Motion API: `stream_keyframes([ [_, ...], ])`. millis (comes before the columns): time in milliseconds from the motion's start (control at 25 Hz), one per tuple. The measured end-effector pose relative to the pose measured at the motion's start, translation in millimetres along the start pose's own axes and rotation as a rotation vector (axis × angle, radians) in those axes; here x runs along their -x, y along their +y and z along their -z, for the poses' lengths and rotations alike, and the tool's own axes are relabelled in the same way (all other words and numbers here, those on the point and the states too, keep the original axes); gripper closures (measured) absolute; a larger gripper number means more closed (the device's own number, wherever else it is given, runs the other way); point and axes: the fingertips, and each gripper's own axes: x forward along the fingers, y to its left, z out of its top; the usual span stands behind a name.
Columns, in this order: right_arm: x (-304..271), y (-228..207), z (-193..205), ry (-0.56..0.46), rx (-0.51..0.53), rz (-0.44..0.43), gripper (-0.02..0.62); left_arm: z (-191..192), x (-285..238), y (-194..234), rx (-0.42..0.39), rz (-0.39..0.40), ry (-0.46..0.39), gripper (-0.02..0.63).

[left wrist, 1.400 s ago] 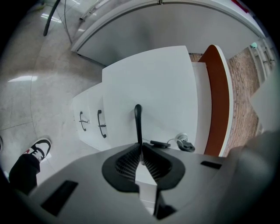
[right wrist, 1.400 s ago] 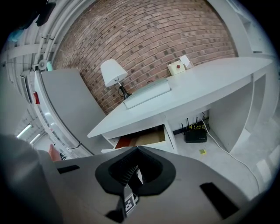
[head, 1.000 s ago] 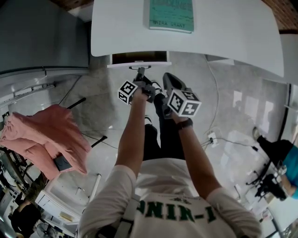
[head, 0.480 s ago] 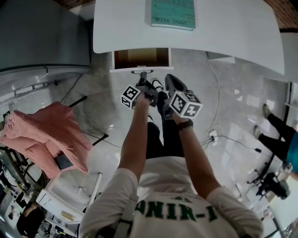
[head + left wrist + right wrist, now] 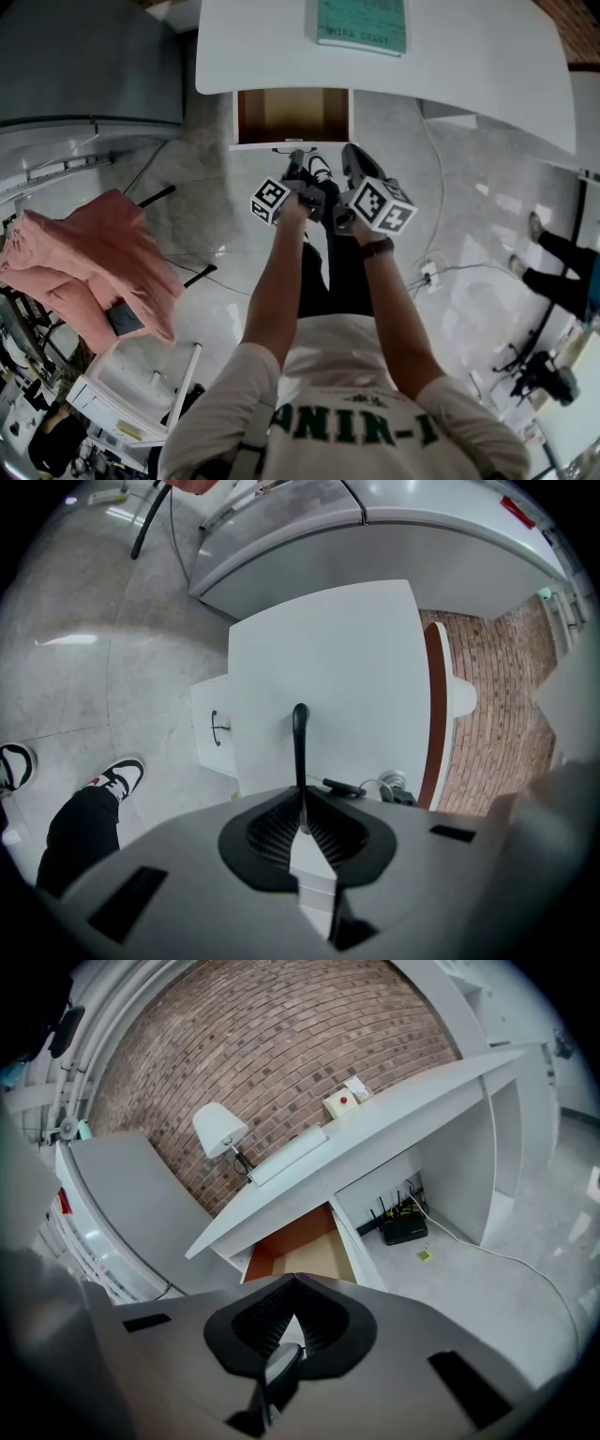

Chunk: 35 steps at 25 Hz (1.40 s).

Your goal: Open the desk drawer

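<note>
The white desk (image 5: pixel 469 66) has its drawer (image 5: pixel 292 115) pulled out, with the brown wooden inside showing. My left gripper (image 5: pixel 296 167) reaches the white drawer front (image 5: pixel 291 146). In the left gripper view it (image 5: pixel 301 813) is shut on the thin black drawer handle (image 5: pixel 300 747), which sticks out past the jaws. My right gripper (image 5: pixel 354 161) hangs just right of it, off the drawer, and looks shut with nothing in it (image 5: pixel 293 1283). The right gripper view shows the open drawer (image 5: pixel 302 1252) from the side.
A green book (image 5: pixel 361 23) lies on the desk top. A white lamp (image 5: pixel 217 1129) stands on the desk by the brick wall. A black router (image 5: pixel 405 1227) and a cable lie under the desk. A pink cloth (image 5: pixel 89 272) hangs at the left. My shoes (image 5: pixel 117 778) are below.
The drawer has slid further out of the desk toward me, and more of its wooden inside shows. My left gripper came back with the handle. The right gripper has hardly shifted.
</note>
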Motion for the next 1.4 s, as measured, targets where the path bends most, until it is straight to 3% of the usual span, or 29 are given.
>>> stream_keyframes([
  [400, 1.1, -4.8, 16.2, 0.024, 0.003, -0.009, 0.598, 1.3, 5.5, 28.3, 0.022, -0.013, 0.015, 0.586],
  [840, -2.0, -18.0, 22.6, 0.021, 0.07, -0.024, 0.598, -0.4, -1.3, 70.8, 0.153, 0.129, -0.077, 0.588],
  [1160, -3.8, -22.1, 24.2, -0.004, 0.075, -0.038, 0.598, 0.0, -8.4, 78.0, 0.104, 0.24, -0.057, 0.583],
  [1280, -6.6, -19.4, 28.4, -0.014, 0.07, -0.046, 0.598, -3.9, -8.3, 79.0, 0.032, 0.243, -0.03, 0.583],
  [1400, -5.7, -21.4, 31.6, -0.014, 0.074, -0.041, 0.598, -4.5, -10.8, 83.6, -0.023, 0.2, 0.017, 0.504],
])
